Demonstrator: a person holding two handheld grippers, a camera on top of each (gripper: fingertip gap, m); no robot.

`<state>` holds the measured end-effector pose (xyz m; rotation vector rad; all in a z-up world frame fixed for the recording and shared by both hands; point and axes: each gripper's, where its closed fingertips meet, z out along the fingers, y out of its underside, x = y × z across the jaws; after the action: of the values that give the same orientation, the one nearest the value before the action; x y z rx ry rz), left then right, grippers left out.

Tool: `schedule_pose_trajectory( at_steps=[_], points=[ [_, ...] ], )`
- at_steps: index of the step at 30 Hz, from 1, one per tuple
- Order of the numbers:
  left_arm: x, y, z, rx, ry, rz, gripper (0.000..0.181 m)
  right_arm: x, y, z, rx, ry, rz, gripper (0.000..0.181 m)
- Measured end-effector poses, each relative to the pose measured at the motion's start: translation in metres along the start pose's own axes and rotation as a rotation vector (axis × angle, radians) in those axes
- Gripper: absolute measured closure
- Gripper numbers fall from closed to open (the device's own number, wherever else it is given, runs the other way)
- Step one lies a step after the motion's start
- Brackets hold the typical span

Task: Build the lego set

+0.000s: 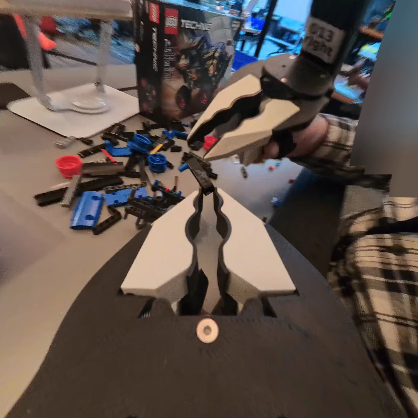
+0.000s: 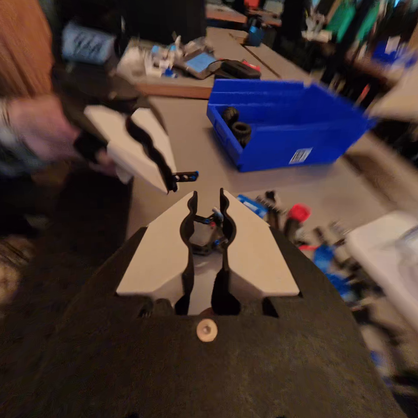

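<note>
The desk (image 1: 29, 226) carries the set's box (image 1: 181, 61), upright behind the loose parts. A blue bin (image 2: 294, 135) keeps 2 black tyres (image 2: 237, 124) apart from the rest. The scattered pieces (image 1: 117, 178) lie spread flat, likely for easy picking. The left tongs (image 1: 207, 192) are clenched on a black beam (image 1: 200, 173), held raised off the desk with a blue pin (image 1: 183, 167) in its far end. The right tongs (image 2: 208, 192) stand released, empty, near the beam and above a partial assembly (image 2: 208, 235), probably ready to fit it.

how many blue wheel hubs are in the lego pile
2. One hub lies at the back of the pile, near the box; the other hub sits just in front of it. More may be hidden under parts.
</note>
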<state>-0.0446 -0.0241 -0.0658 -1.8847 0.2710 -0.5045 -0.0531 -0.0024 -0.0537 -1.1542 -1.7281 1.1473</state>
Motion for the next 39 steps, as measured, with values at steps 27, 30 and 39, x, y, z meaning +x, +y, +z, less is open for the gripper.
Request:
schedule_pose_trajectory(
  at_steps=[27,30,39],
  points=[
    [-0.027,0.045,0.007,-0.279,-0.353,0.390,0.155,-0.019,0.059,0.037,-0.403,-0.354,-1.100,0.176],
    [-0.031,0.049,0.011,-0.305,-0.391,0.447,0.163,-0.019,0.063,0.040,-0.422,-0.368,-1.089,0.176],
    [-0.036,0.057,0.013,-0.335,-0.425,0.477,0.167,-0.016,0.068,0.043,-0.441,-0.391,-1.045,0.173]
  ],
)
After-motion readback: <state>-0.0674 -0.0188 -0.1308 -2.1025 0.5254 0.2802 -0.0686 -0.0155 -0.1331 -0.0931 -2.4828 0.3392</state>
